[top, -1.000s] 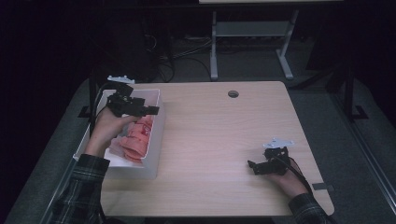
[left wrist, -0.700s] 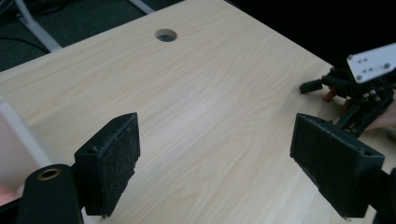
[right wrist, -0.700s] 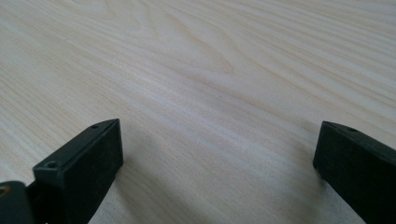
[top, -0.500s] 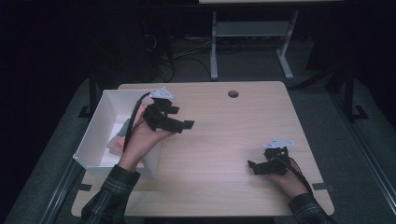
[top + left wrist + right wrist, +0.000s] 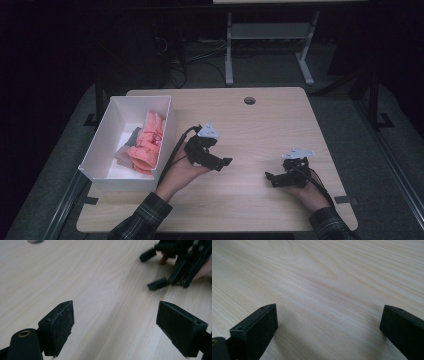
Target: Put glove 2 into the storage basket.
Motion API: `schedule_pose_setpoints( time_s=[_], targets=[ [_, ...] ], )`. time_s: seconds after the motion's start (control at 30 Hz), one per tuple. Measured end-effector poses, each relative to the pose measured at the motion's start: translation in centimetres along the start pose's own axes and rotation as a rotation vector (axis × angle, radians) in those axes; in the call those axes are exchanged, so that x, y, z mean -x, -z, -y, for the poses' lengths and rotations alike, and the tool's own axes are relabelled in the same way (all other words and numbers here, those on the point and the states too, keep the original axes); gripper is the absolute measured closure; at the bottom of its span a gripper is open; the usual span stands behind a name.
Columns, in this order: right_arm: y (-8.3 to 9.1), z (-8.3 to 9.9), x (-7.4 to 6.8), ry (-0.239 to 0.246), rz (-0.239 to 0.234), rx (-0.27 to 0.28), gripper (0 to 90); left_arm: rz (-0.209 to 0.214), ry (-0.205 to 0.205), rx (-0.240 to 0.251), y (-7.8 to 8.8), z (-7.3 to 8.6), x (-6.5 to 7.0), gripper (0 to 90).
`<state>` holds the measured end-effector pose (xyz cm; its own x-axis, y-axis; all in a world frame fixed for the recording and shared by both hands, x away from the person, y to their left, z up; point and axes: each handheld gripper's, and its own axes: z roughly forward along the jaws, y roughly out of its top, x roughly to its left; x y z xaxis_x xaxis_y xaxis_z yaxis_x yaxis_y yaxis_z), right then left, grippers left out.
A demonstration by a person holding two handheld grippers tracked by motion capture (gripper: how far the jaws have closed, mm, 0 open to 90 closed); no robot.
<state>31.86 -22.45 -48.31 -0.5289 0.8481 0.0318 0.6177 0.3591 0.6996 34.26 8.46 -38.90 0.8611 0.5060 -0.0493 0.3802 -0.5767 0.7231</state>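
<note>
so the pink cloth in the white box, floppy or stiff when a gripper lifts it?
Probably floppy: the pink cloth lies crumpled and folded in the white box. Likely light for its bulk, so it should drape and trail. One pinch may not lift it all; it looks bunched against other fabric.

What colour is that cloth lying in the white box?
The cloth is salmon pink, seen best in the high view, lying inside the white box.

Dim lab or office, lone wooden desk (image 5: 280,125), floor cables (image 5: 197,52), metal stand (image 5: 270,35)
</note>
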Motion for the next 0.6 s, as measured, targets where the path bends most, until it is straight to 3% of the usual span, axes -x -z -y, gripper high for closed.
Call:
schedule_pose_setpoints(
  time_s=[0.17, 0.4, 0.6],
  targets=[
    [0.0, 0.0, 0.0, 0.001, 0.000, 0.000, 0.9, -0.009, -0.020, -0.026, -2.4, 2.2, 0.6, 14.0],
    [0.0, 0.0, 0.0, 0.001, 0.000, 0.000, 0.9, -0.015, -0.002, -0.056, -4.5, 4.6, 0.5, 14.0],
    [0.0, 0.0, 0.0, 0.001, 0.000, 0.000, 0.9, 0.000, -0.040, -0.080, -5.8, 5.8, 0.9, 13.5]
  ],
)
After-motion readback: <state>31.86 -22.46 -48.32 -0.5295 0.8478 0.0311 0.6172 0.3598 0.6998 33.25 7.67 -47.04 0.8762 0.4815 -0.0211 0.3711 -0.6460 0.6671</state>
